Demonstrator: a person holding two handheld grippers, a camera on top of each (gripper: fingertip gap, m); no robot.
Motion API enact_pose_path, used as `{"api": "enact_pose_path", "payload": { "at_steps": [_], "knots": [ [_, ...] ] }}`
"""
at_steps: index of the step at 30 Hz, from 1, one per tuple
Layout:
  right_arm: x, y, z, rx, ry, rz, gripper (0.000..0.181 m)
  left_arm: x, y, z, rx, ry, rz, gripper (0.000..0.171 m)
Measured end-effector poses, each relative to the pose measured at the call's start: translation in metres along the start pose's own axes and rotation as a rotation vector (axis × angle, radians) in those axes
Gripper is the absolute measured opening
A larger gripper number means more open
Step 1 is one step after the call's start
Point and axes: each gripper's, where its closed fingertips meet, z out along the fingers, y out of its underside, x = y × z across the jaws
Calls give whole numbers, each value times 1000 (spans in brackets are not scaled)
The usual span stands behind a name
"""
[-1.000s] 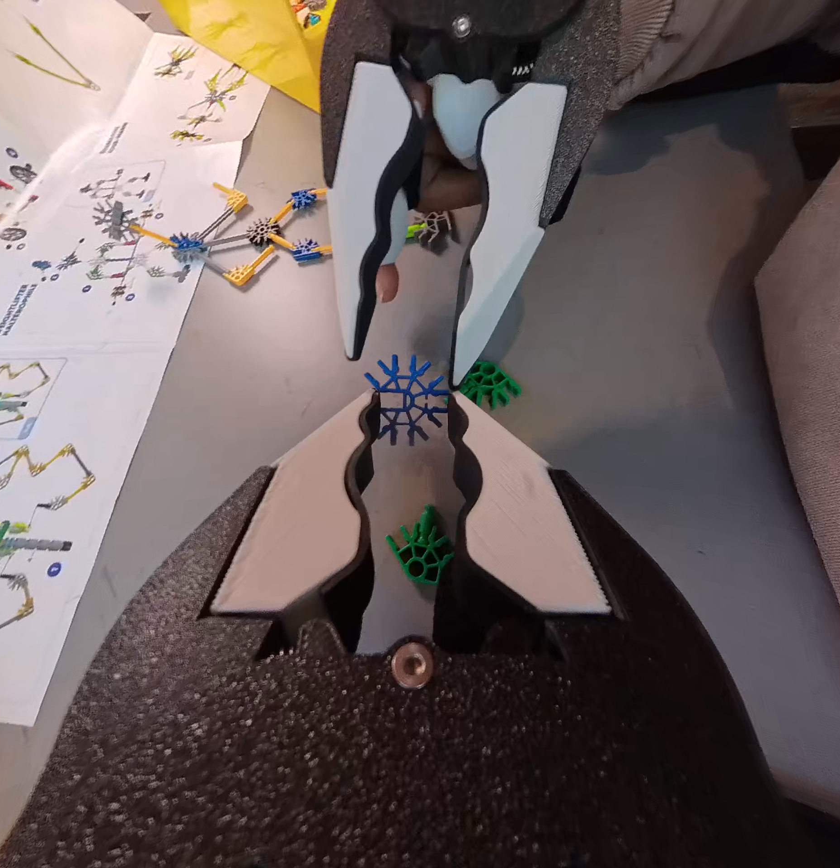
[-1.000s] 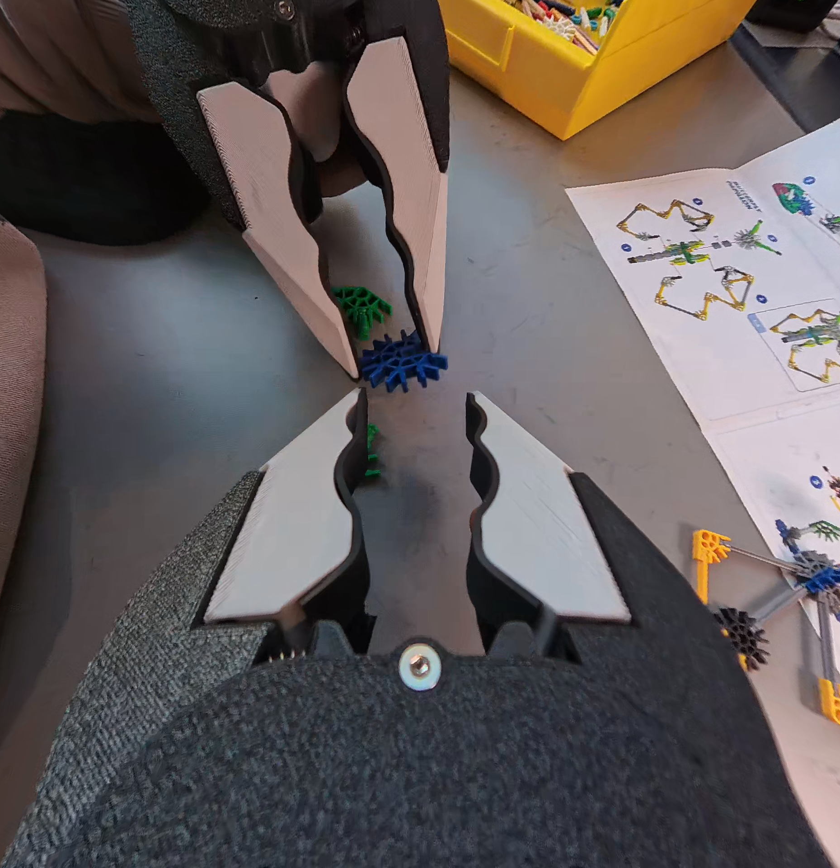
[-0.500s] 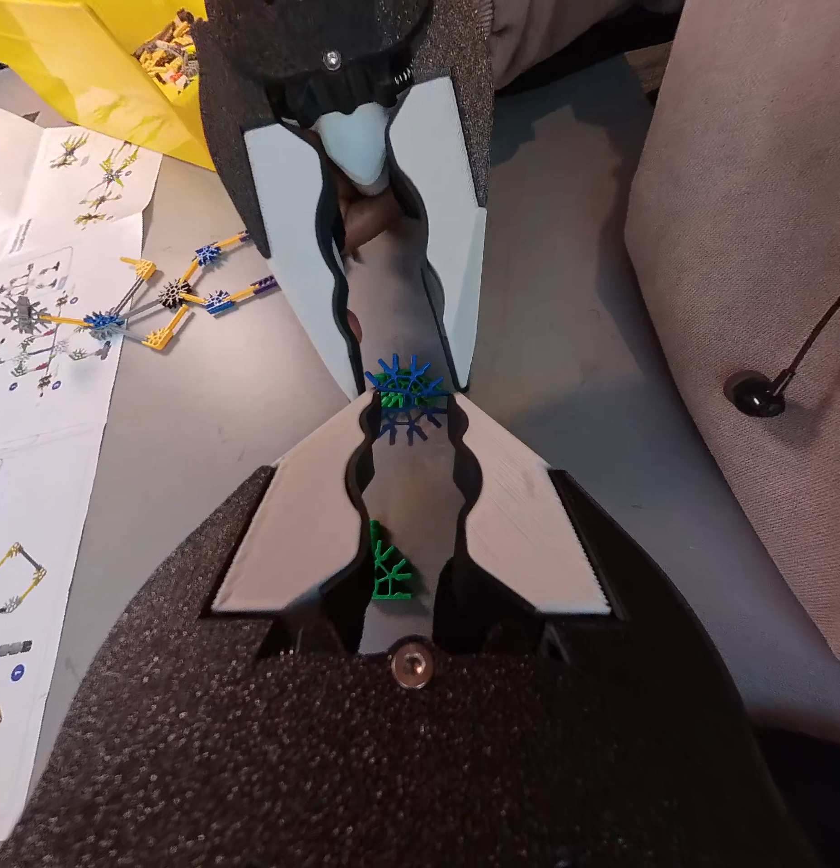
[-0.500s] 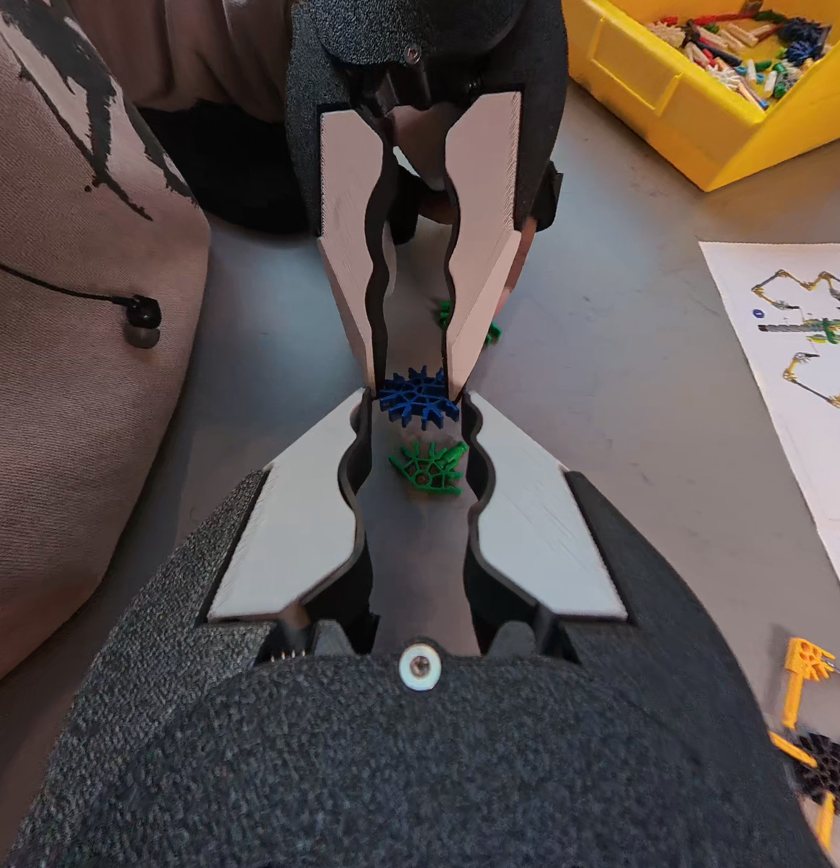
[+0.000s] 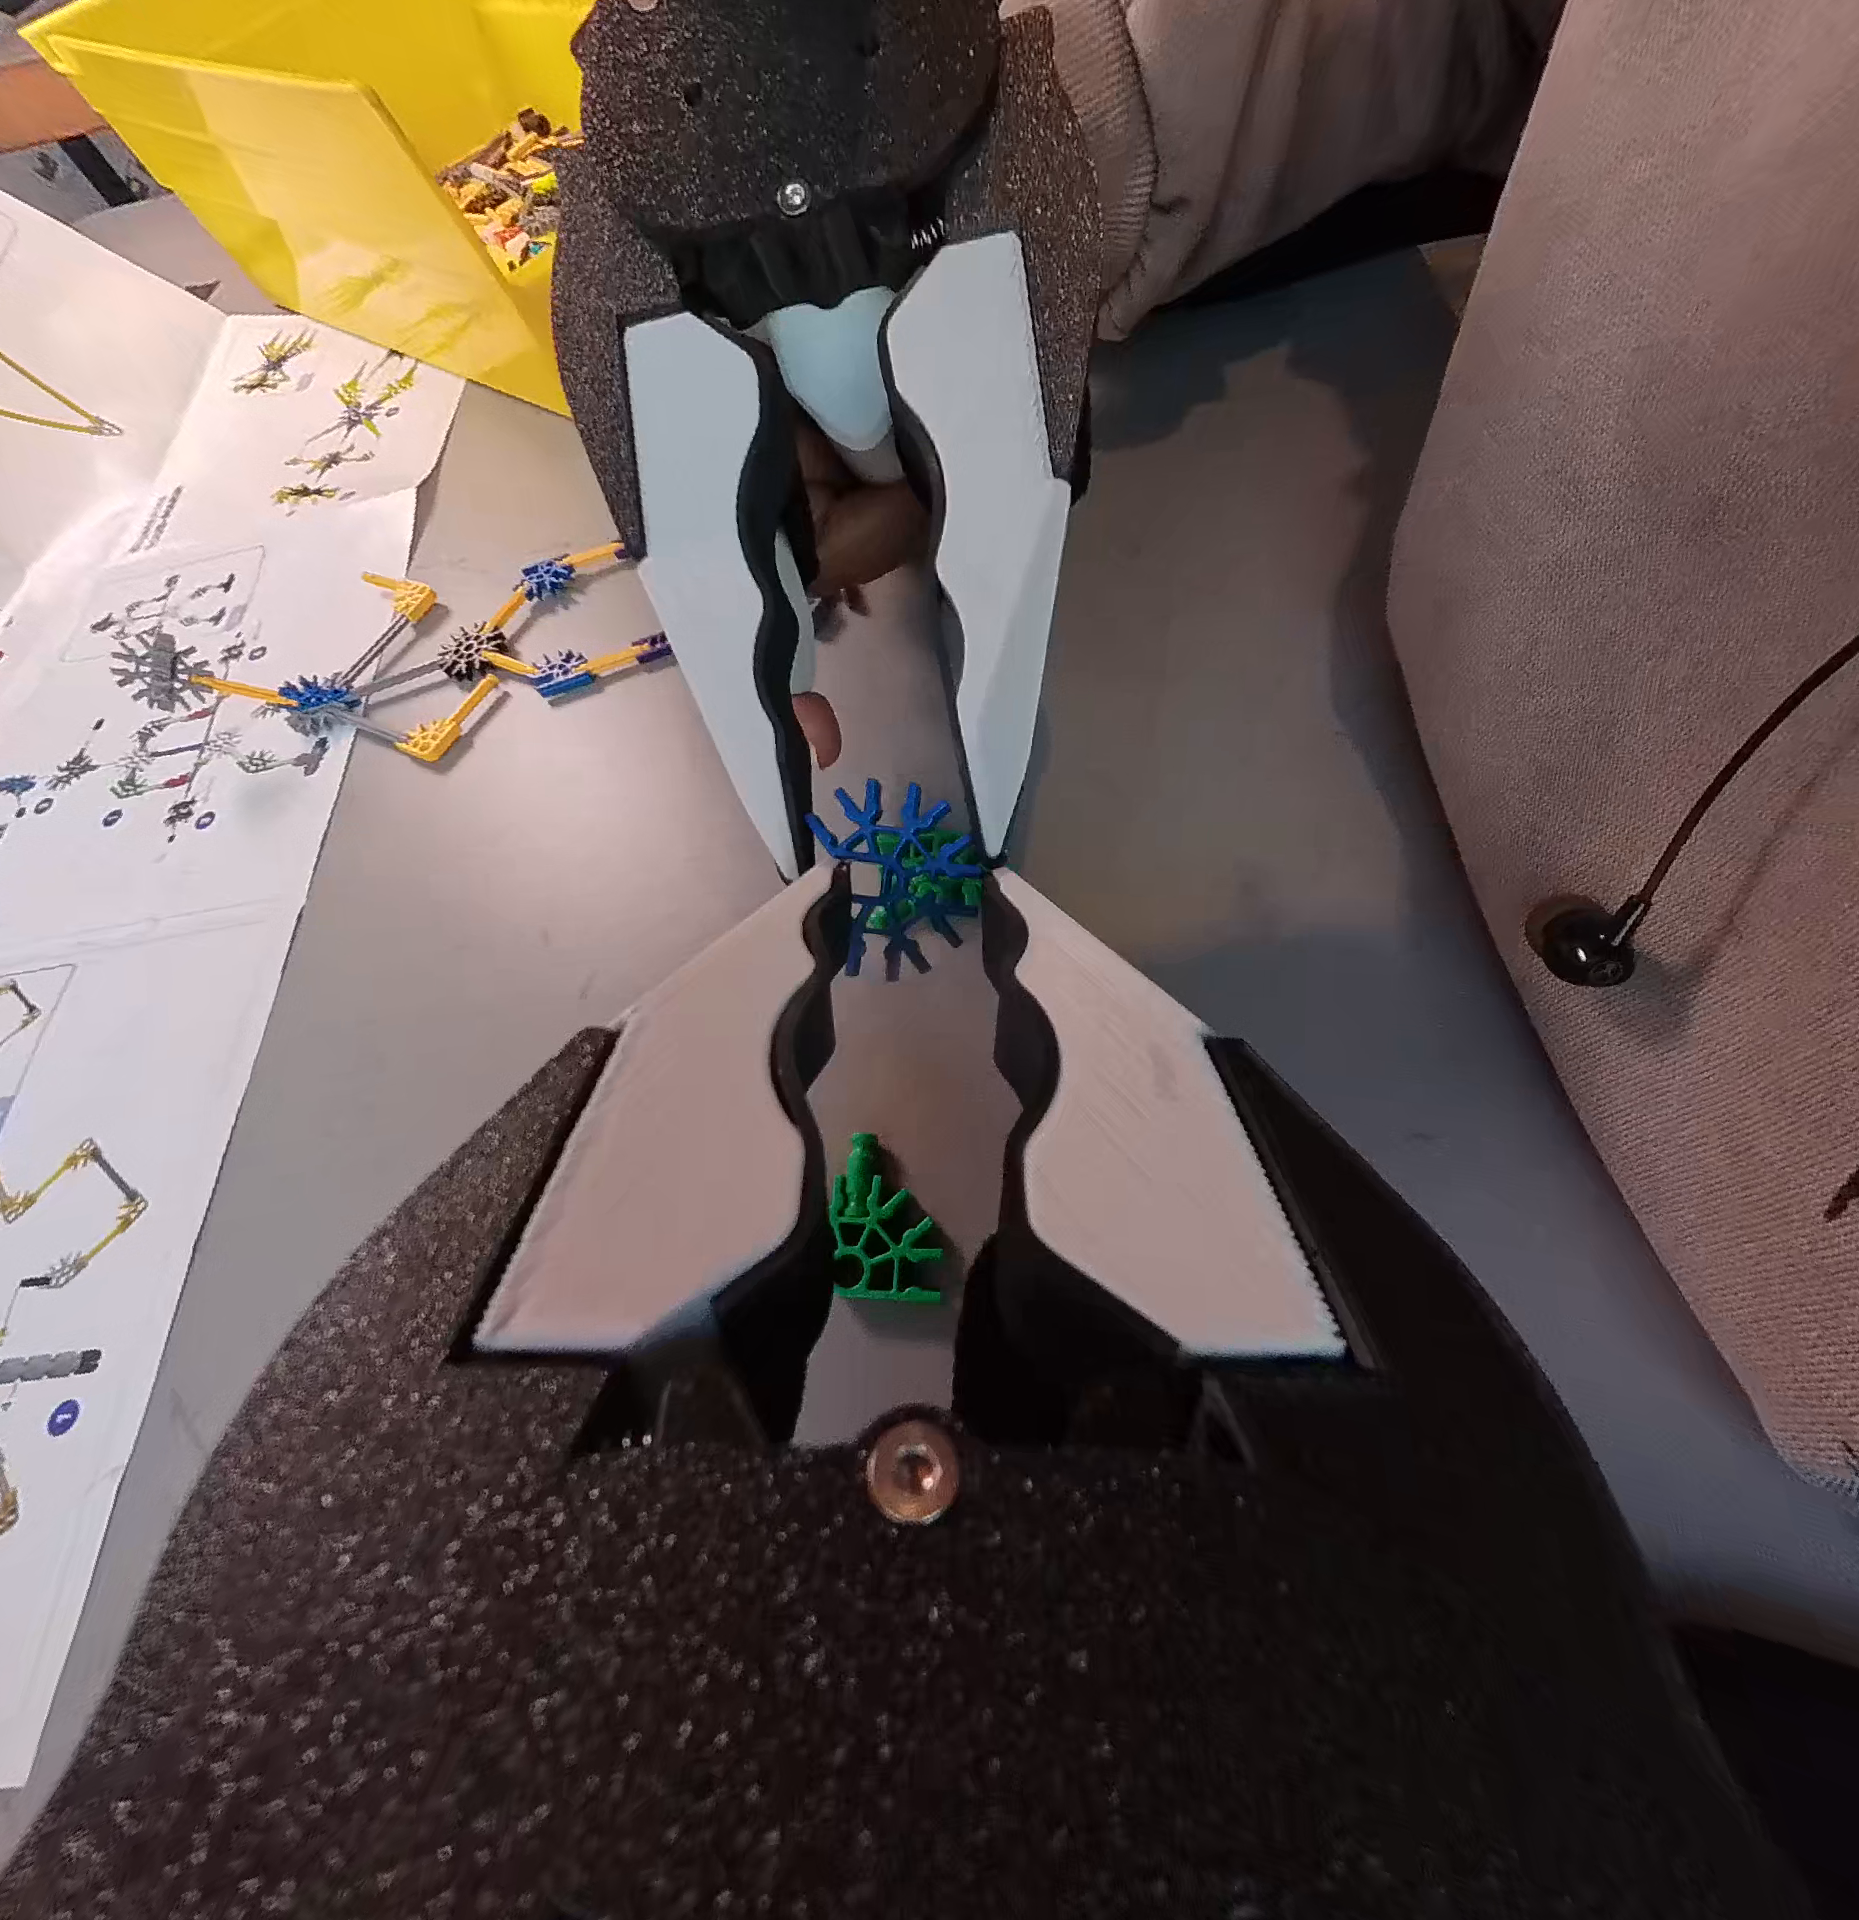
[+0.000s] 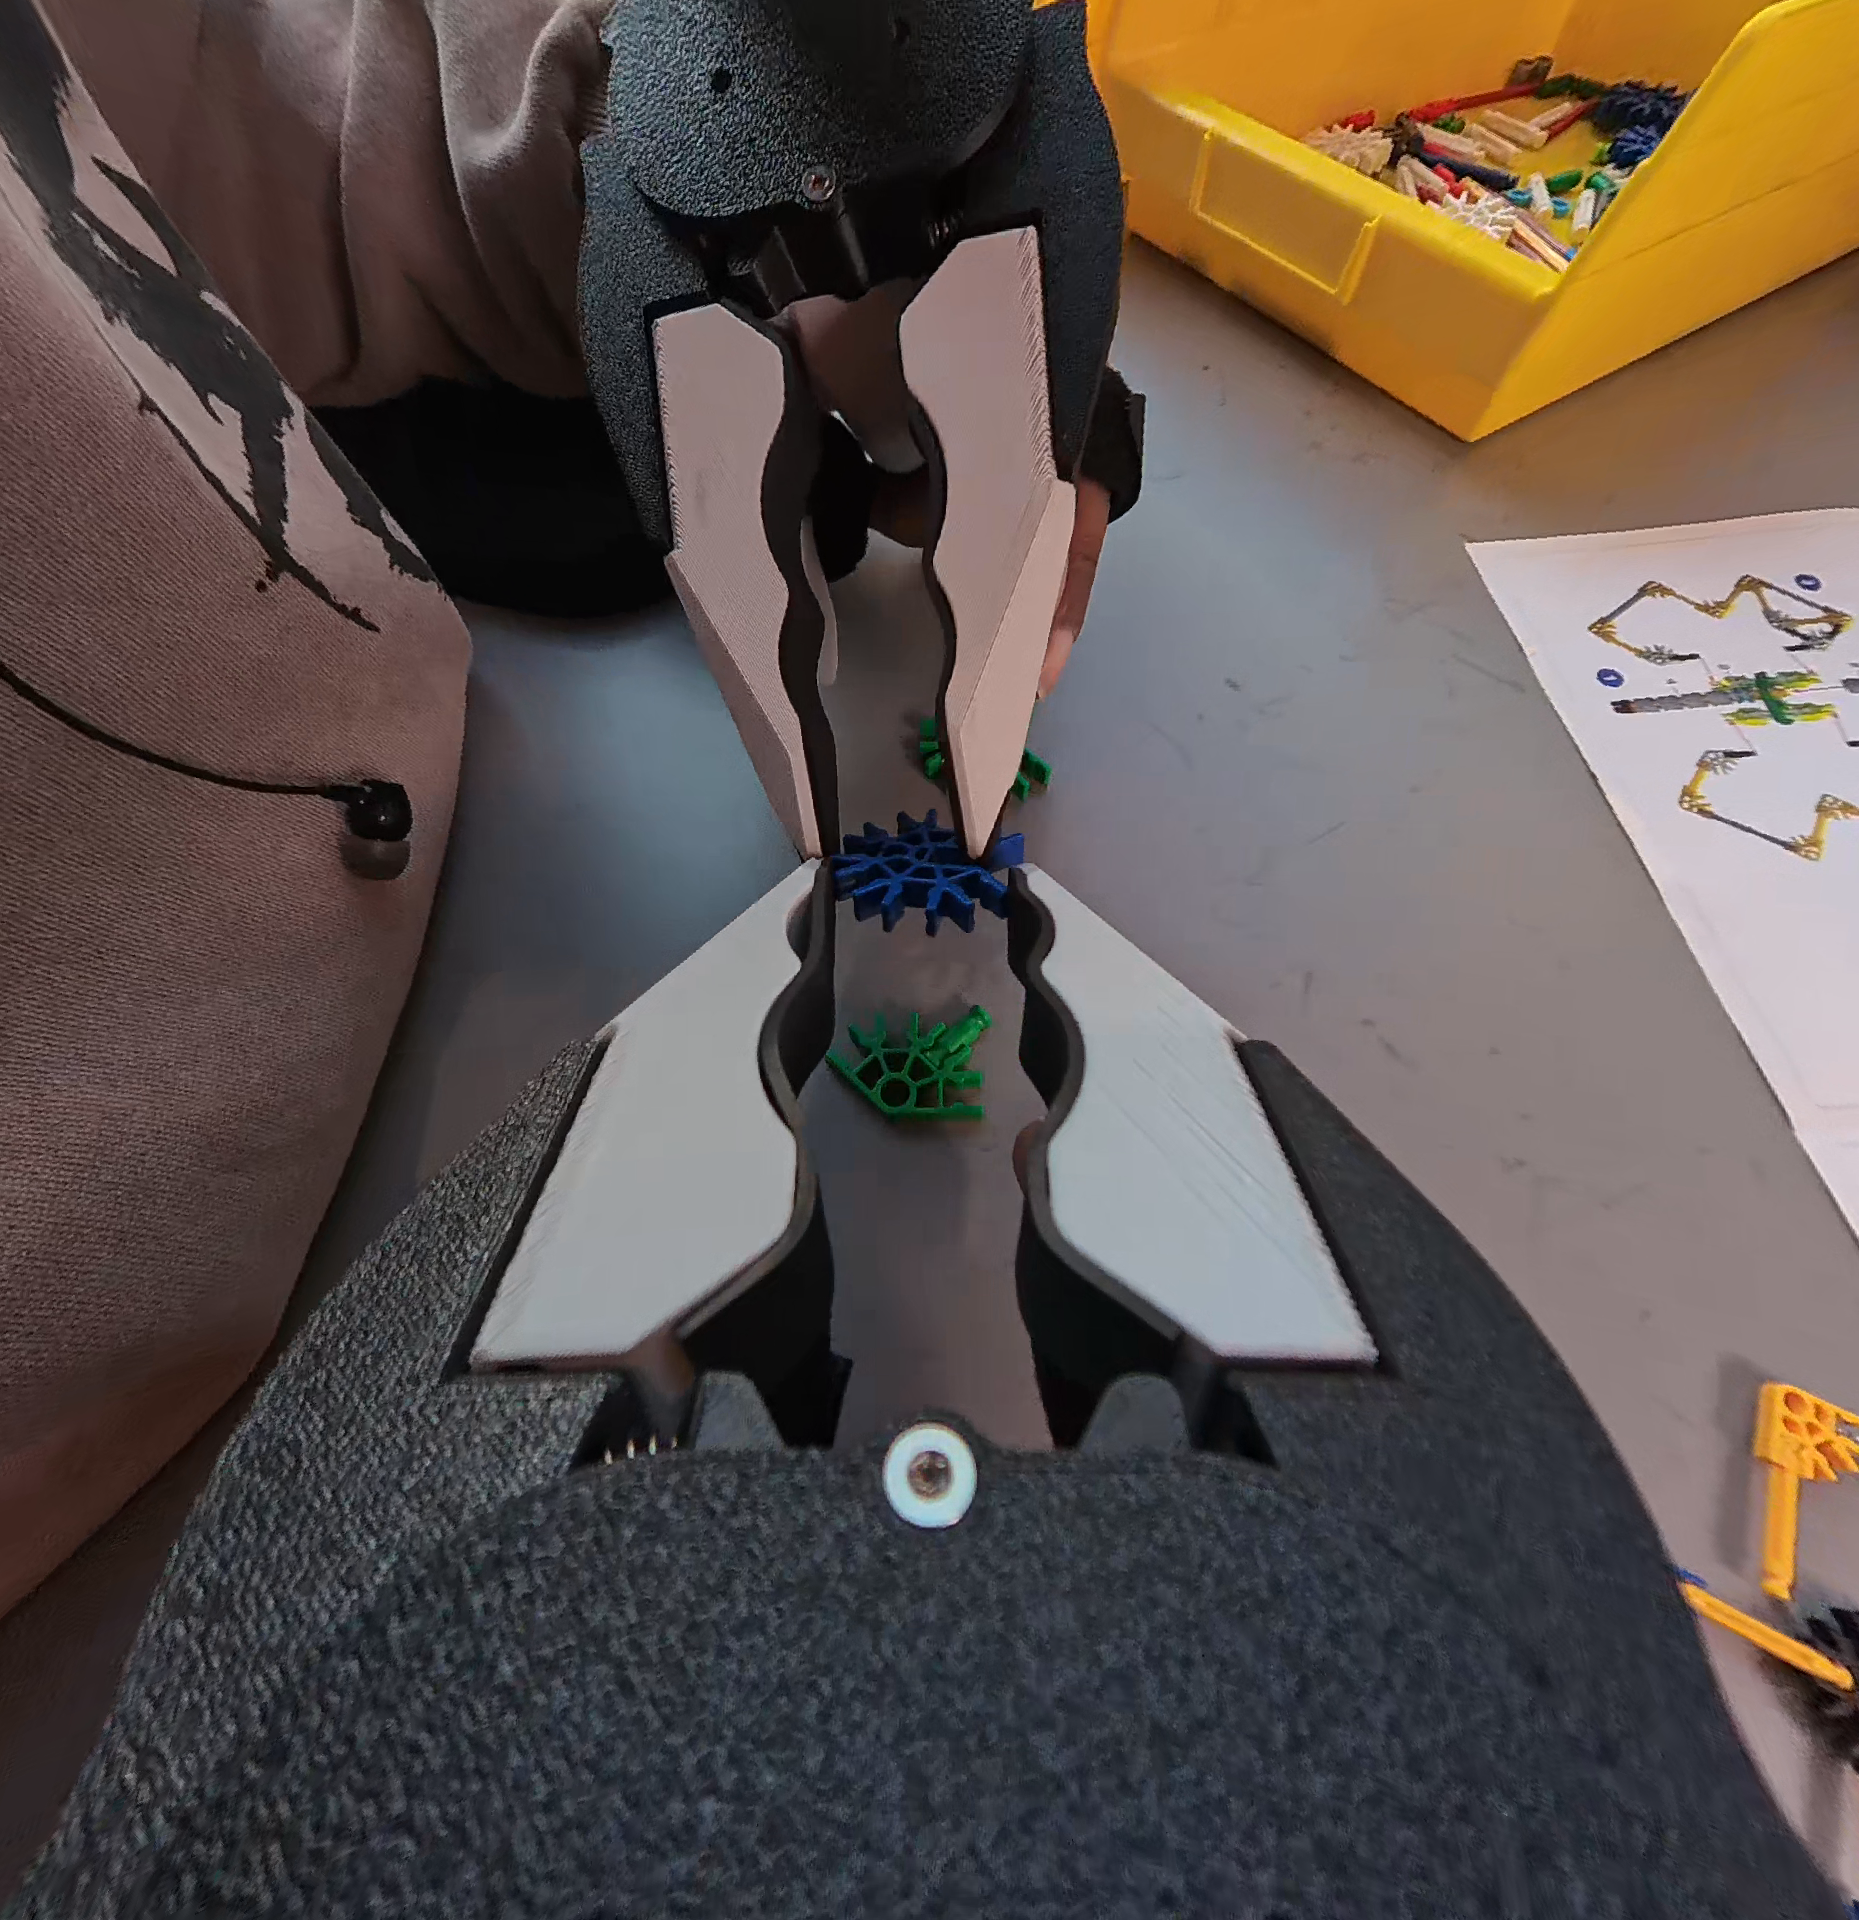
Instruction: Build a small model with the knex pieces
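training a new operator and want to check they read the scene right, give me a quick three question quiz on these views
1. True or false: the yellow plastic bin is empty.
2. What sits where the tips of the left gripper and the right gripper meet?
A. a blue snowflake-shaped plastic connector
B. a yellow rod
C. a black wheel
3. In the right wrist view, how many green fan-shaped plastic connectors lie on the grey table?

Key:
1. False; it holds loose building pieces.
2. A
3. Two: one between the right gripper's fingers, one partly hidden behind a finger of the left gripper.
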Motion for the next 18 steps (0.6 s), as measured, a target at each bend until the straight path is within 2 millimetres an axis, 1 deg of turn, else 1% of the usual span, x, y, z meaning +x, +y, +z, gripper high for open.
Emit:
{"api": "enact_pose_path", "payload": {
  "at_steps": [5,13,16,17,18],
  "knots": [
    [4,-2,2,1,24,11,32,-3,1,-3,19,2,-37,25],
    [6,-5,1,20,26,37,32,-6,-2,-8,46,2,-61,28],
    [9,-4,1,11,41,34,32,-6,-4,-11,59,8,-81,33],
    [10,-3,1,2,45,33,32,-9,-4,-13,57,-5,-88,36],
    [14,0,2,-15,65,32,32,-14,-2,-15,50,-27,-93,37]
  ]
}}
